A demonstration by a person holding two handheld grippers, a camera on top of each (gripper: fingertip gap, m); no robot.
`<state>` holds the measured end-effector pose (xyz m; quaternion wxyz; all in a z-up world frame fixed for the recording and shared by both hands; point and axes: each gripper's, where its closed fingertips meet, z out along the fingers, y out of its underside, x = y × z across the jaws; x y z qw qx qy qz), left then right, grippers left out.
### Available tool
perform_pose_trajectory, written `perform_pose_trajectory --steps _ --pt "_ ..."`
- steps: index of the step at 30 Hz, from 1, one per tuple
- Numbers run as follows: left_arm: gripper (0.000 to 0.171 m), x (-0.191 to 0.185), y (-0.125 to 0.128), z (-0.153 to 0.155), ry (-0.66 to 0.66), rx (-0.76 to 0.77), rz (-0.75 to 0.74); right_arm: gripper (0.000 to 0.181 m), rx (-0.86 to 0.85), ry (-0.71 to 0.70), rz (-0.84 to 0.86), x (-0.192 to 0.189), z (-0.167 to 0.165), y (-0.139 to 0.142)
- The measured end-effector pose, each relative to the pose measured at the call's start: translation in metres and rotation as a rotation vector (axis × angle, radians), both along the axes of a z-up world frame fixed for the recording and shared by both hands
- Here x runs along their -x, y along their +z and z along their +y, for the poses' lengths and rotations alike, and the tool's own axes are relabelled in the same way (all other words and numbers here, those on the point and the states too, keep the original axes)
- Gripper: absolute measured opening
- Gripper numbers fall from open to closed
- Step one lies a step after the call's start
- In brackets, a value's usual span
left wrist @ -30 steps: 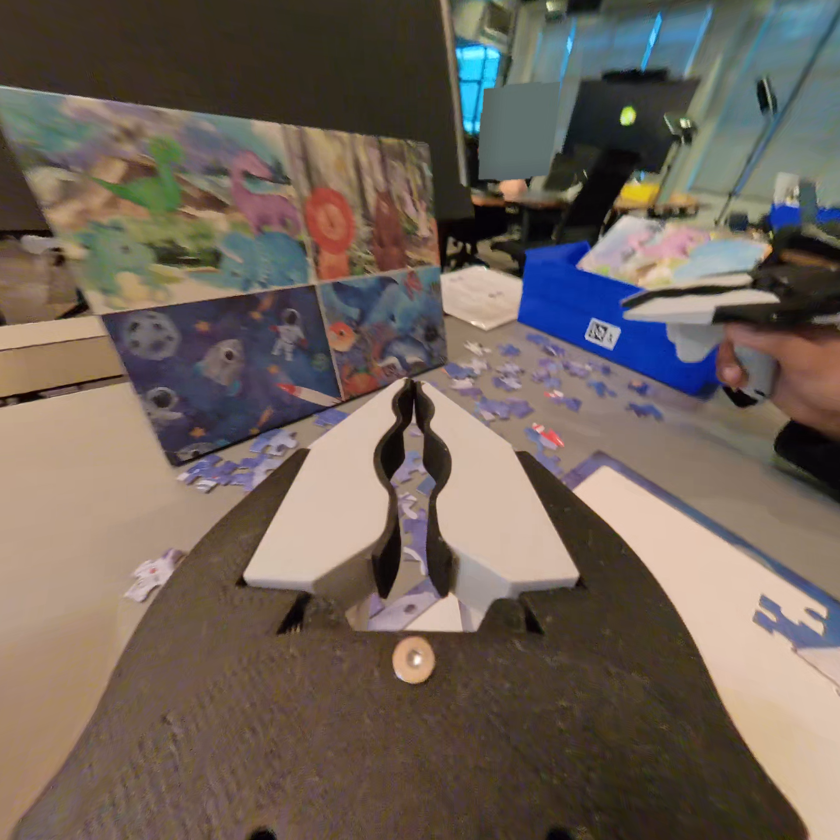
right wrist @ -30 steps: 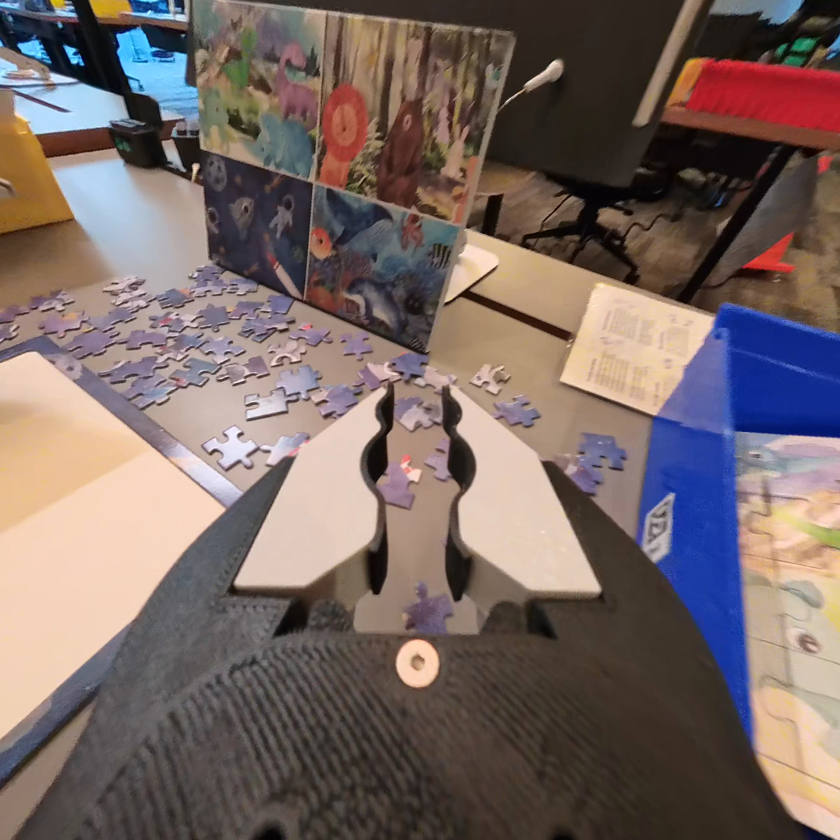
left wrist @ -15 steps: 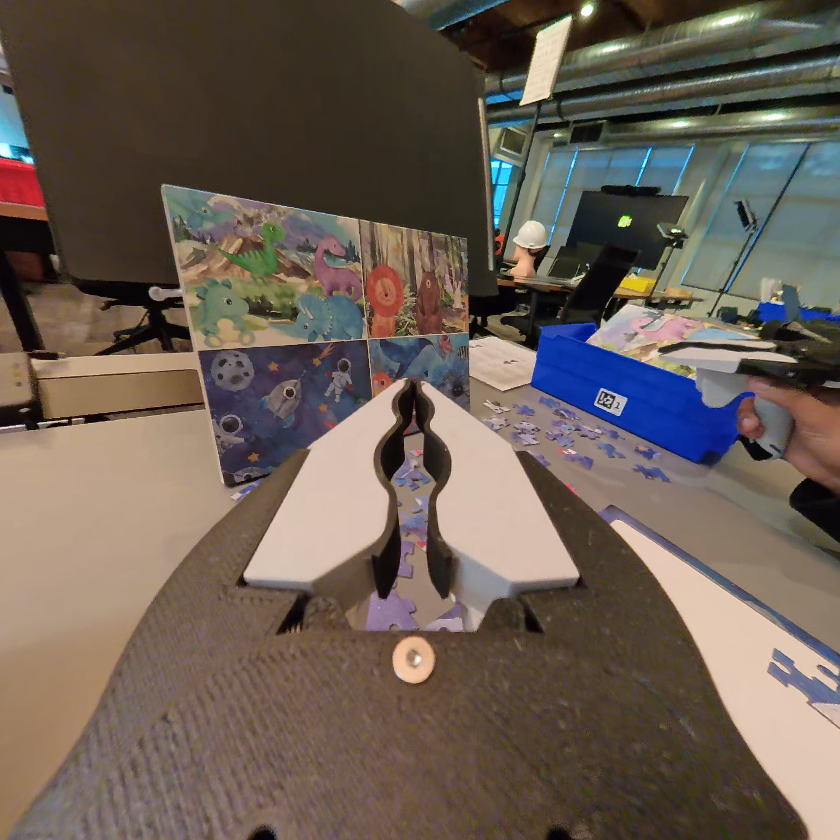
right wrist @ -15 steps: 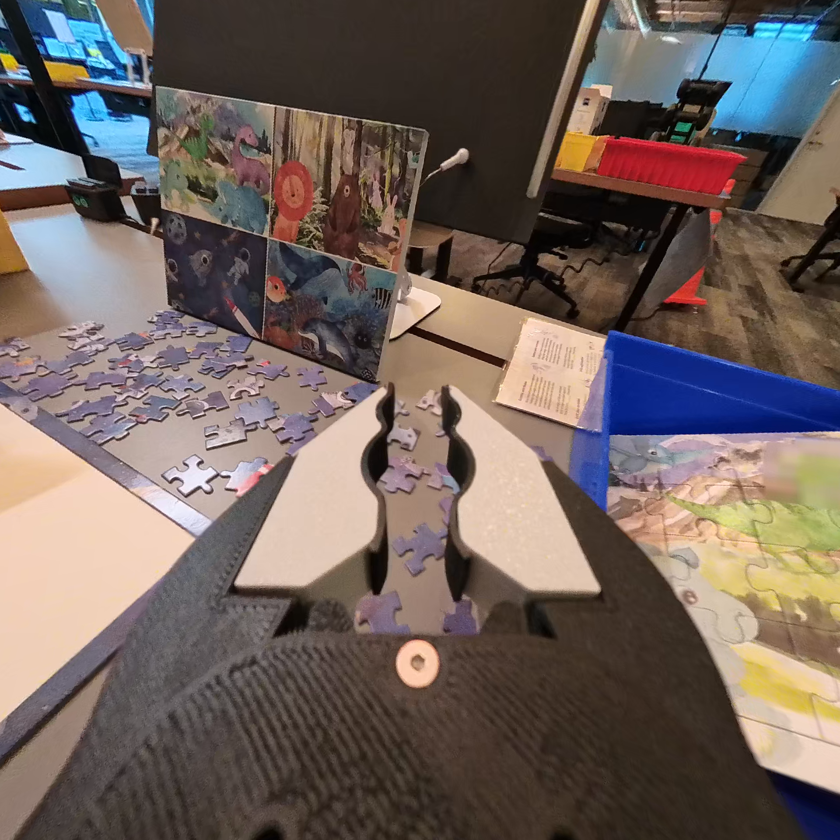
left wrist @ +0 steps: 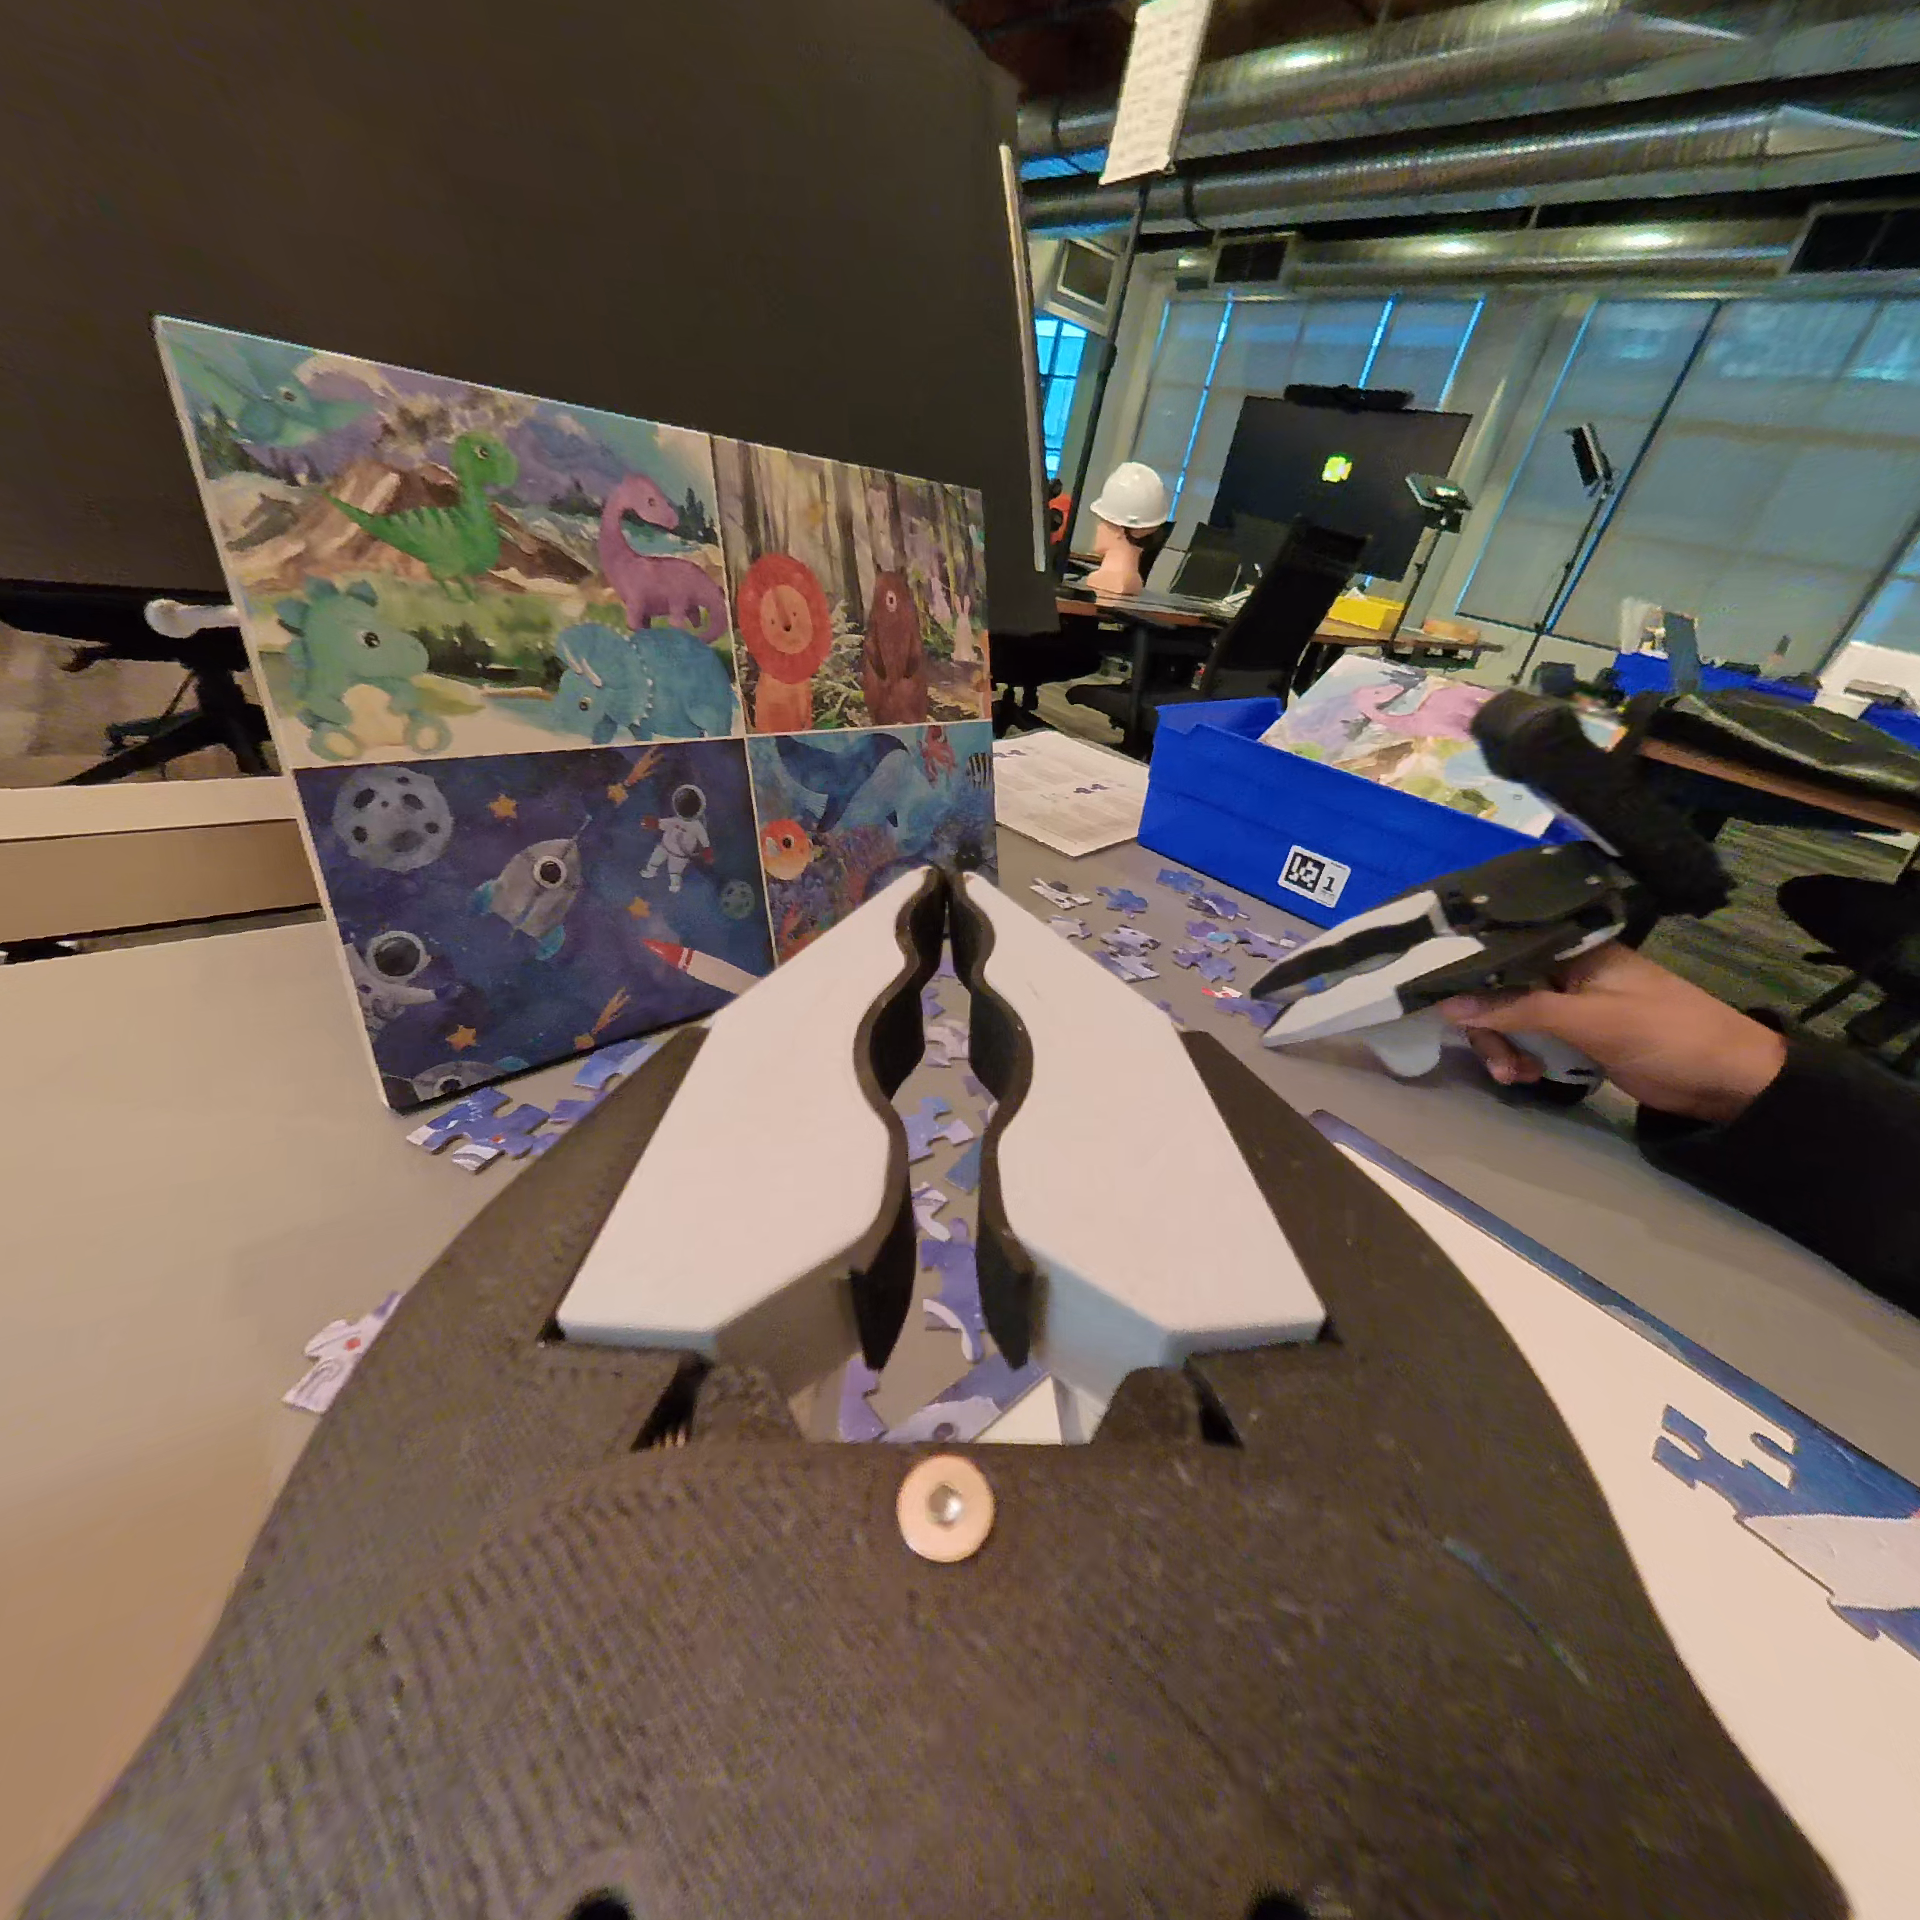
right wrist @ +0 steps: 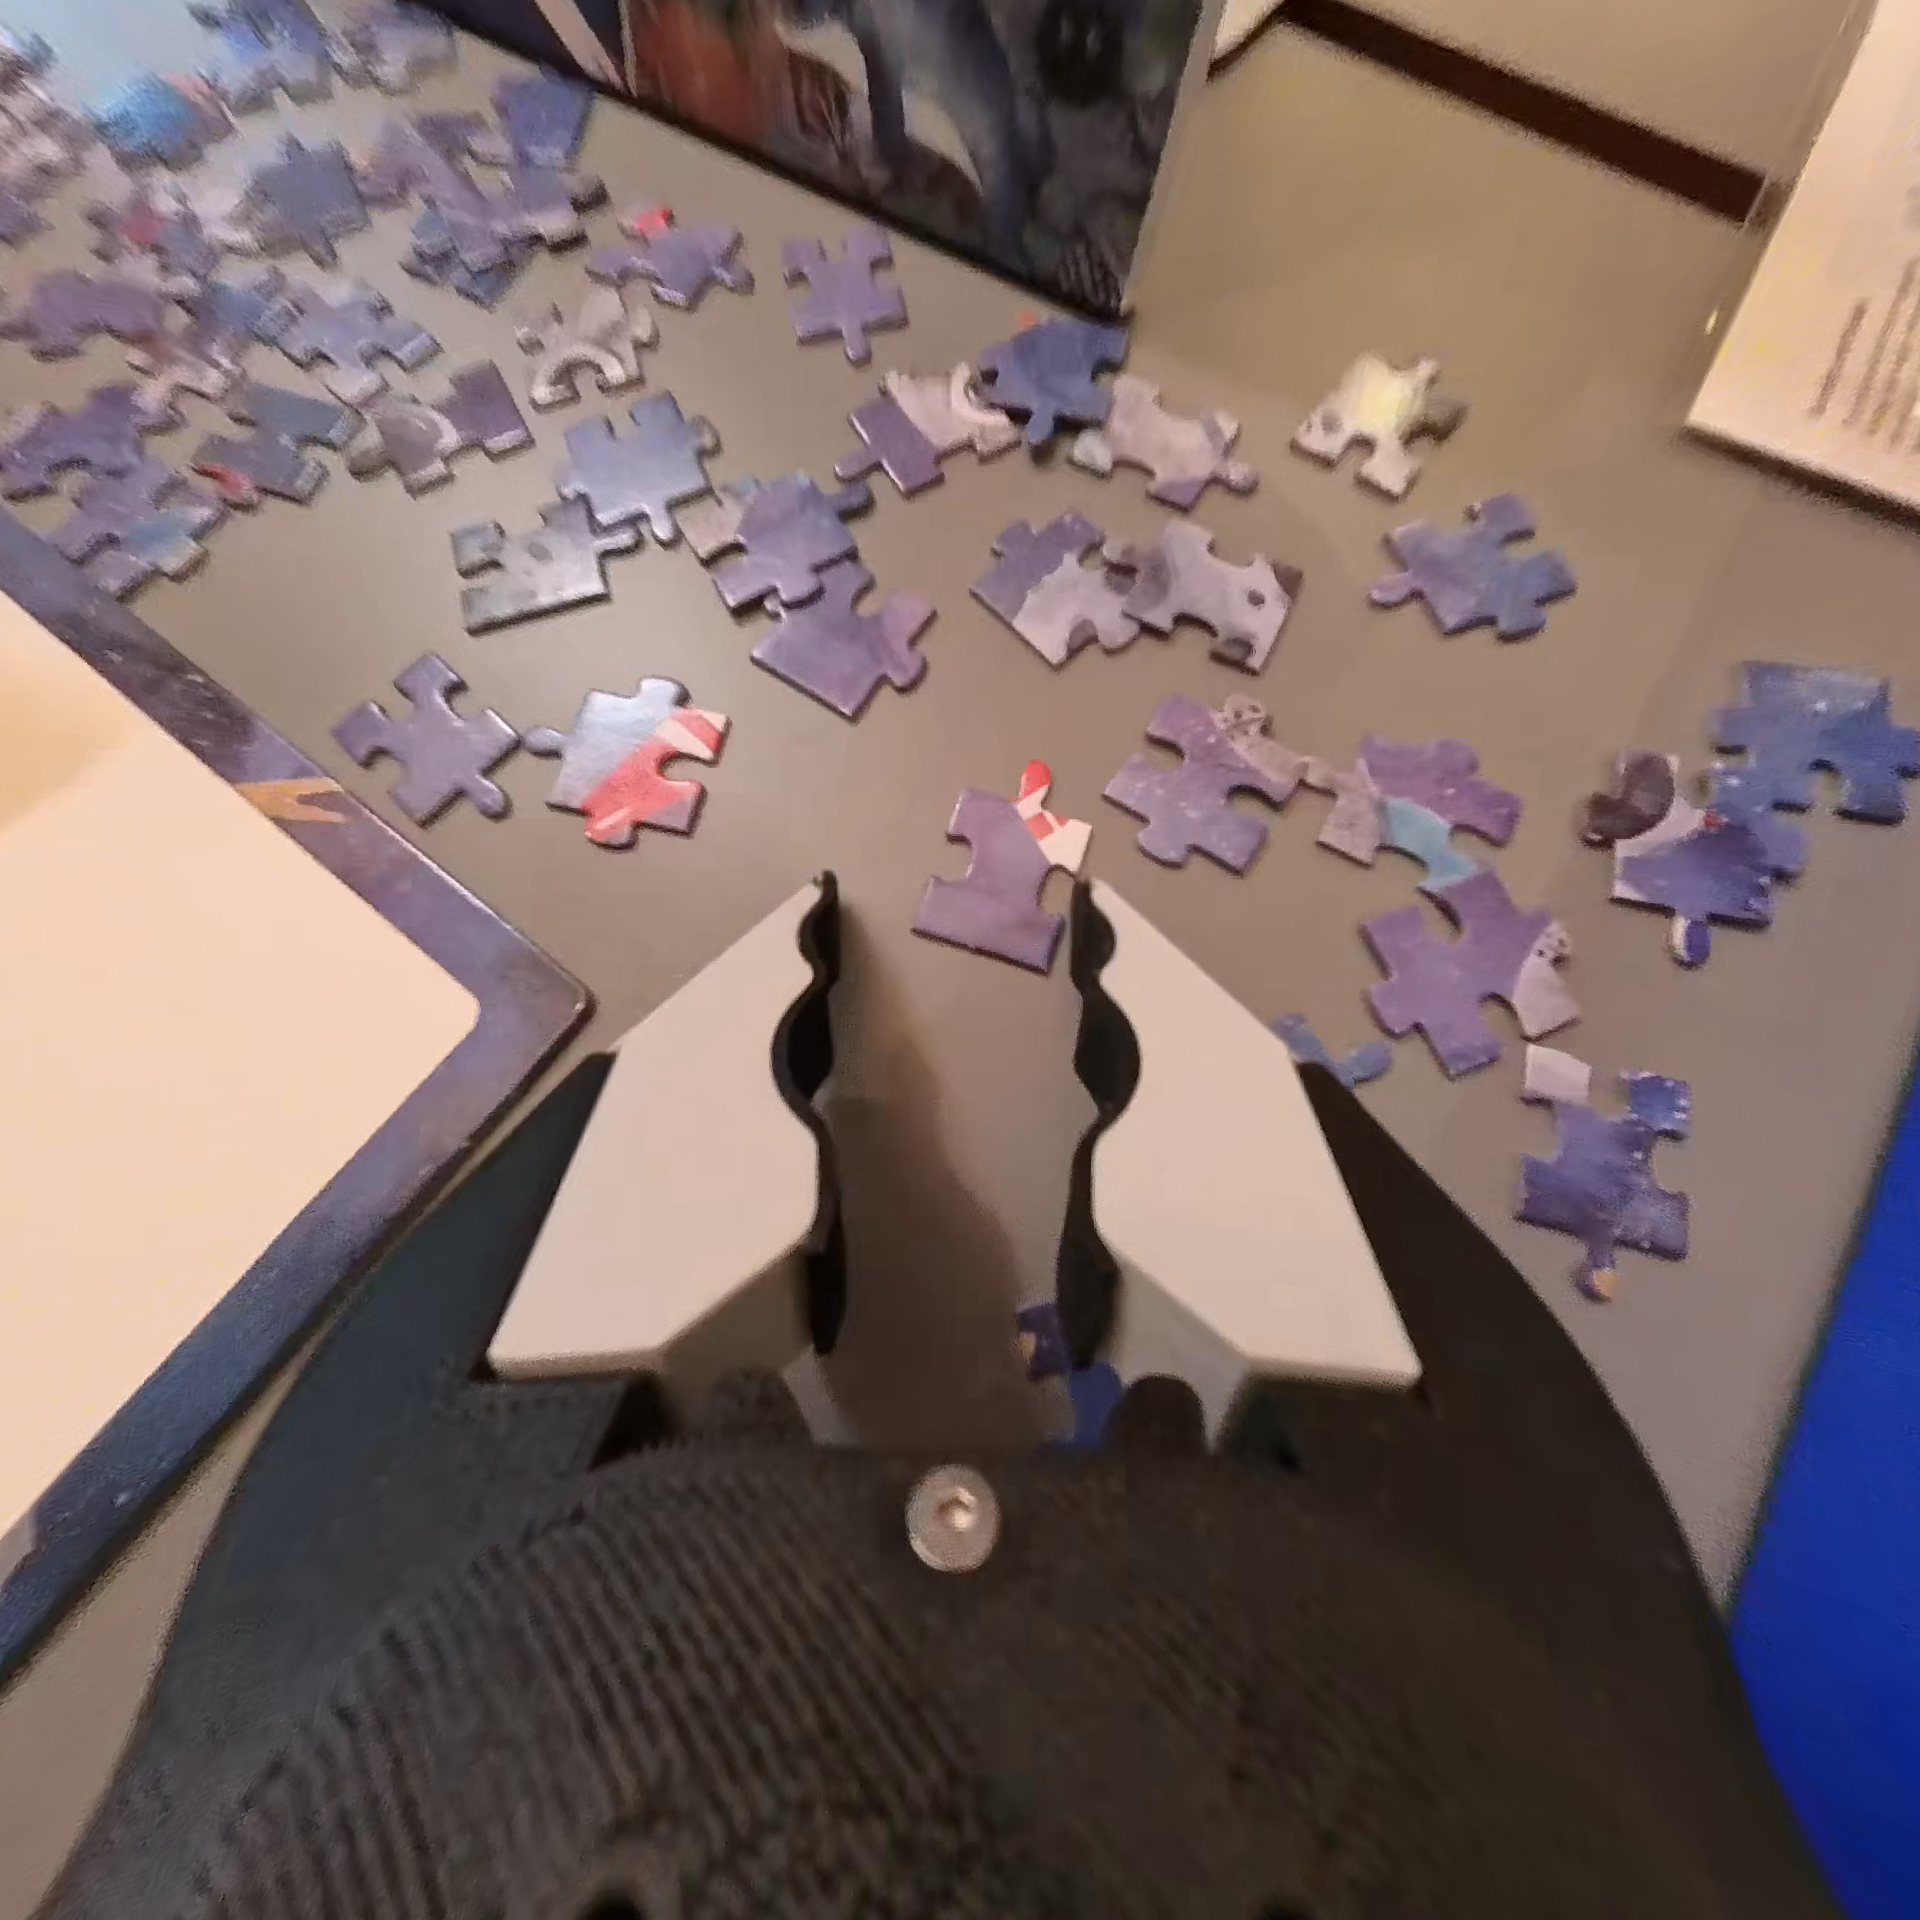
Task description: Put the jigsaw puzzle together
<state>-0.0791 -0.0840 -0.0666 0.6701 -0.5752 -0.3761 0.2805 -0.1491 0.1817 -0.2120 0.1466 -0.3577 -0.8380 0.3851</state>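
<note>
Several loose purple-blue jigsaw pieces (right wrist: 821, 540) lie on the grey table (right wrist: 1299, 208). My right gripper (right wrist: 951, 888) is open and empty, low over the table. A purple piece with a red and white corner (right wrist: 992, 873) lies just ahead of its tips, close to the right fingertip (right wrist: 1081, 894). The white puzzle tray with a dark blue border (right wrist: 416, 904) lies to the left. In the left wrist view my left gripper (left wrist: 948, 878) is shut and empty, held above the table. The tray (left wrist: 1558, 1403) holds a few joined pieces (left wrist: 1787, 1475) at the right. The right gripper (left wrist: 1283, 1008) shows there too.
An upright picture board (left wrist: 582, 727) with four scenes stands behind the pieces. A blue bin (left wrist: 1247, 810) holding a finished puzzle sits at the right, and its wall (right wrist: 1849, 1455) is close to my right gripper. A printed sheet (right wrist: 1849, 260) lies at the far right.
My right gripper has tipped down and dropped close to the loose pieces, and its jaws have opened wider. My left gripper stays shut and has barely moved since half a second ago.
</note>
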Motion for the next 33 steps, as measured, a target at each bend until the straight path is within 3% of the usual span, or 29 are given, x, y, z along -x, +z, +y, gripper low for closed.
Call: perform_pose_trajectory --steps 4,6,17,19,23,33 --pt "0.0 -0.001 -0.001 0.004 -0.014 0.005 0.0 0.036 -0.021 -0.014 0.02 0.003 0.002 0.0" --pt "0.0 -0.001 0.0 0.005 -0.018 0.007 0.002 0.021 -0.016 0.001 0.016 0.001 0.001 0.0" --pt "0.0 -0.002 -0.001 0.01 -0.033 0.022 0.005 0.021 0.002 0.016 0.029 -0.001 0.003 0.006" --pt "0.0 -0.003 -0.002 0.012 -0.039 0.023 0.004 0.01 0.048 0.028 0.036 -0.003 -0.001 0.014" --pt "0.001 -0.003 -0.003 0.015 -0.052 0.032 0.001 0.014 0.098 0.063 0.056 -0.008 -0.009 0.025" --pt "0.003 -0.003 -0.007 0.02 -0.075 0.032 -0.018 0.029 0.026 0.056 0.034 -0.007 -0.006 0.012"
